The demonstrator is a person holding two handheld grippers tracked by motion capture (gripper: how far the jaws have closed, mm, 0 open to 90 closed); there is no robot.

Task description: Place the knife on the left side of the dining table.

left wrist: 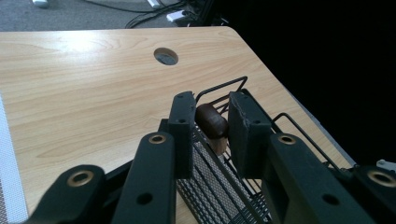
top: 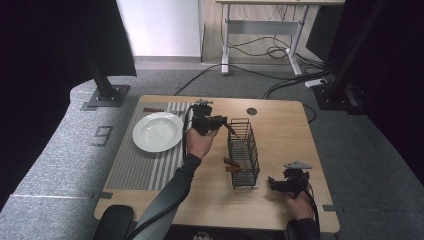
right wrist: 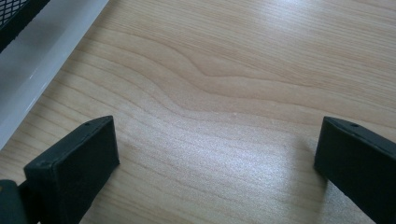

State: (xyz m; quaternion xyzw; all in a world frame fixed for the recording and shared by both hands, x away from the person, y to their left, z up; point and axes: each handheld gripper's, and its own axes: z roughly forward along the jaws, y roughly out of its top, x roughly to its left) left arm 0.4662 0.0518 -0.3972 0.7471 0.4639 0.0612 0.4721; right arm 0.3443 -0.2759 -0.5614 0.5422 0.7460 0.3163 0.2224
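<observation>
My left gripper [top: 216, 121] hangs over the far end of a black wire basket [top: 243, 152] and is shut on a brown-handled utensil [top: 229, 128]. In the left gripper view the jaws [left wrist: 212, 114] pinch the brown handle end [left wrist: 211, 120] just above the basket's rim [left wrist: 233, 86]; the rest of the utensil is hidden. Two more brown handles [top: 231, 165] poke out of the basket's near left side. My right gripper [top: 274, 184] rests low by the basket's near right corner. Its jaws [right wrist: 217, 163] stand wide open over bare wood, holding nothing.
A white plate [top: 157, 131] lies on a striped placemat [top: 145, 165] left of the basket. A brown utensil [top: 153, 110] lies at the mat's far edge. The tabletop has a cable hole [top: 251, 111]. The basket's pale base strip [right wrist: 46, 51] shows beside the right jaws.
</observation>
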